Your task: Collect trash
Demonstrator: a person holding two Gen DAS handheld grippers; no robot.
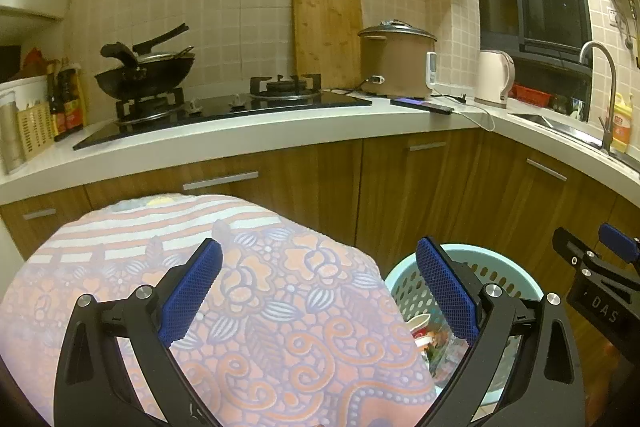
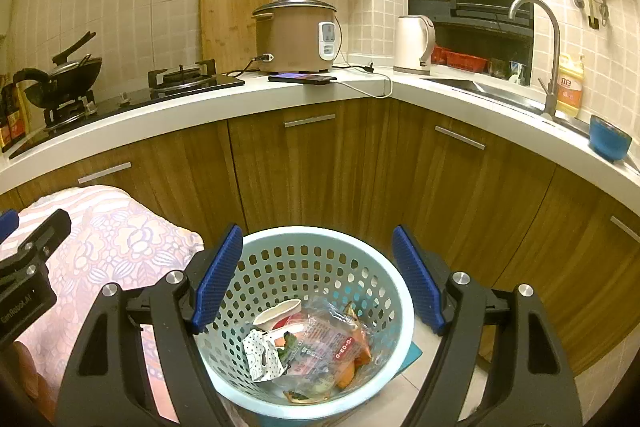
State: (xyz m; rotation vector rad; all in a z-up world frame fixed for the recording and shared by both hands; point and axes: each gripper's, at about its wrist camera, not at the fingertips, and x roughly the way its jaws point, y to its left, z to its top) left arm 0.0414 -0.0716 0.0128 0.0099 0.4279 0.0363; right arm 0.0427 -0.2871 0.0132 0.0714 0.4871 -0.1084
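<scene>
A light blue perforated waste basket stands on the floor by the wooden cabinets. It holds trash: a clear plastic wrapper, a paper cup and a crumpled dotted wrapper. My right gripper is open and empty, right above the basket. My left gripper is open and empty over a floral pink cloth, with the basket just to its right. The right gripper shows at the right edge of the left wrist view.
The cloth-covered surface sits left of the basket. Behind is an L-shaped white counter with a gas stove, wok, rice cooker, phone, kettle, sink faucet and a blue bowl.
</scene>
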